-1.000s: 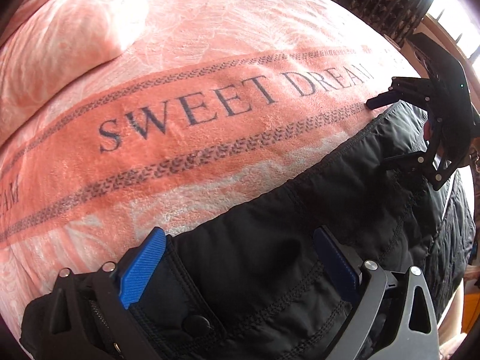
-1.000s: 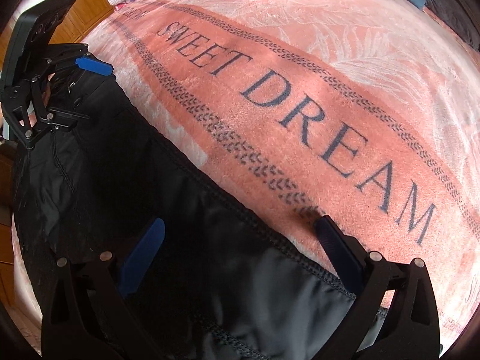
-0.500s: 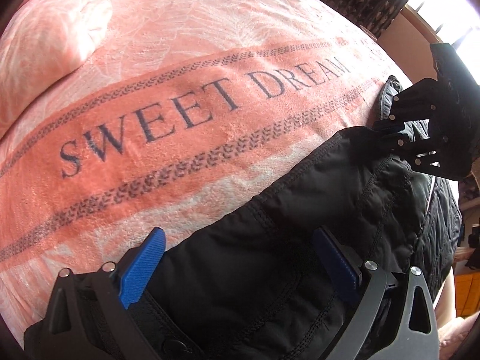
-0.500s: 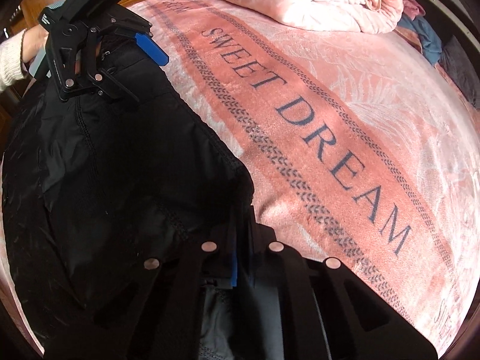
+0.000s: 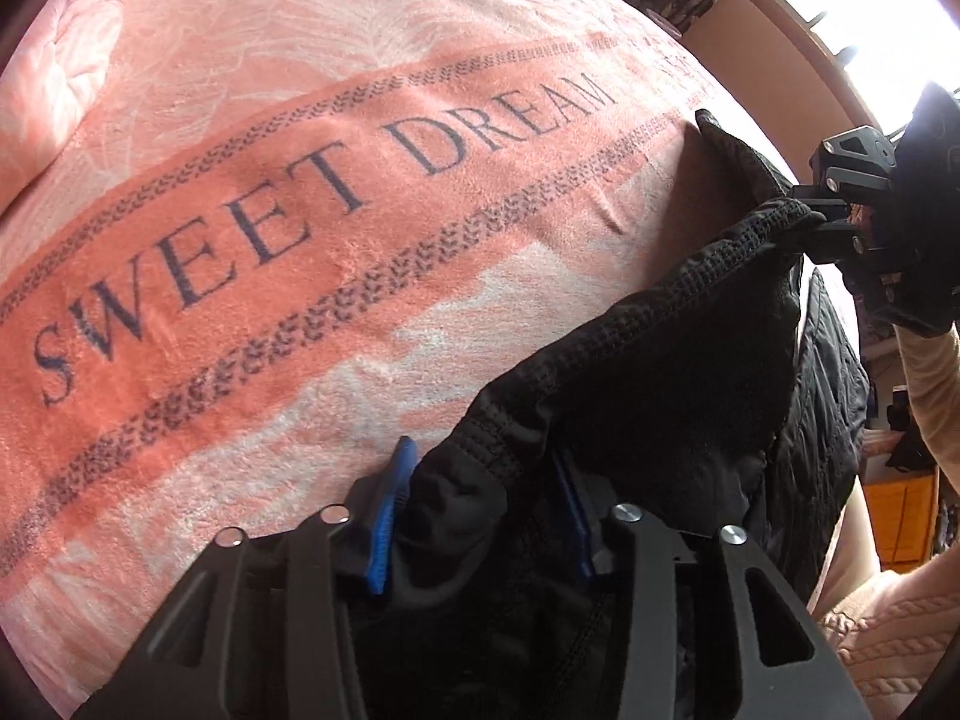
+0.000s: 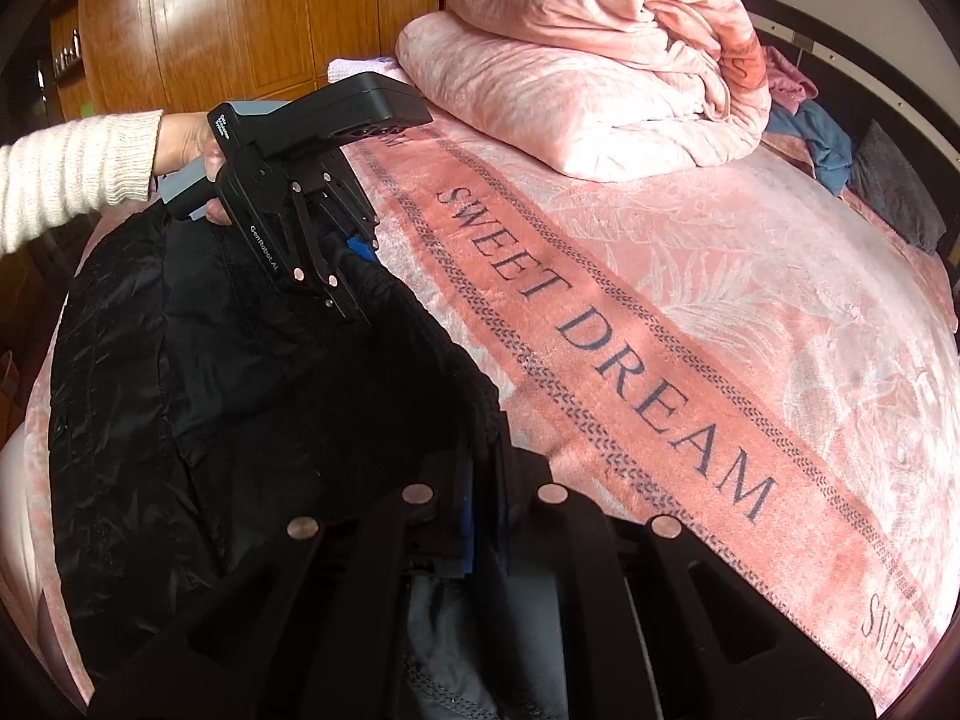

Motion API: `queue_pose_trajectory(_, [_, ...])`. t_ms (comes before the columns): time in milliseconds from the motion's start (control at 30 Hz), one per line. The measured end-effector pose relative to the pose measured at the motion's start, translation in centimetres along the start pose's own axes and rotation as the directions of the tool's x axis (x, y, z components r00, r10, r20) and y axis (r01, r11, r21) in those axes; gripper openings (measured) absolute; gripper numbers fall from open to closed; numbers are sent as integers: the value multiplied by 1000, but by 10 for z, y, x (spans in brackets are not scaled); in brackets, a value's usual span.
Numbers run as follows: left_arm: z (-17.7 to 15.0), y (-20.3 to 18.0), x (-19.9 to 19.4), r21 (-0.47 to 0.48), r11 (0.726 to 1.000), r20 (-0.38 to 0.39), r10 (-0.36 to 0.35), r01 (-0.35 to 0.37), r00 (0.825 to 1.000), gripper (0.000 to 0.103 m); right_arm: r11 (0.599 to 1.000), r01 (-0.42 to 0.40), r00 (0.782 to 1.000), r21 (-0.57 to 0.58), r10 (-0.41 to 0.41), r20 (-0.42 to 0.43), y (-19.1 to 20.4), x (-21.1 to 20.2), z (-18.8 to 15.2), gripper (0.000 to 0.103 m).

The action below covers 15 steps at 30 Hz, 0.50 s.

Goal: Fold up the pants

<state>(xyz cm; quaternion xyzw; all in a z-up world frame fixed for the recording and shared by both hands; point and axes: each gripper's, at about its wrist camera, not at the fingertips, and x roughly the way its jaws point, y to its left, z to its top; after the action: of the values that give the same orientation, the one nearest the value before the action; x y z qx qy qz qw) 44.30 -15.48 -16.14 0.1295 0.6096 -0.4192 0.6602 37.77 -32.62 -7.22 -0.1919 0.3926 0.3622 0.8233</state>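
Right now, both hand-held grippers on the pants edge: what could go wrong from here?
1. The left hand-held gripper is closing on a thick bunch of the black pants; the bite looks uneven, so layers may slip out.
2. The right hand-held gripper pinches only a thin seam edge, which could pull free under tension.
3. Most of the fabric sags between the grips onto the pink blanket; it may drag and crease.

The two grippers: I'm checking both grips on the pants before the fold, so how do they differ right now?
The right gripper has its jaws shut tight on a thin edge of the black pants; the left gripper has jaws closing around a thick bunch of cloth, a gap remaining. The right one holds its edge raised off the pink blanket; the left sits low near it. Both grip the same far edge.
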Motion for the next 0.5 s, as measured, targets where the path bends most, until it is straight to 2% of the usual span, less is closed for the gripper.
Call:
queue_pose_trajectory(33, [-3, -2, -1, 2, 1000, 7, -5, 5, 1000, 17, 1000, 8, 1000, 9, -8, 6, 1, -1, -2, 4])
queue_pose_trajectory(67, [-6, -5, -3, 9, 1000, 23, -2, 2, 1000, 13, 1000, 16, 1000, 23, -16, 14, 1, -1, -2, 4])
queue_pose_trajectory(267, [-32, -29, -41, 28, 998, 147, 57, -61, 987, 9, 991, 90, 993, 99, -96, 61, 14, -19, -8, 5])
queue_pose_trajectory(500, [-67, -90, -85, 14, 979, 268, 194, -206, 944, 9, 979, 173, 974, 109, -187, 127, 60, -68, -22, 5])
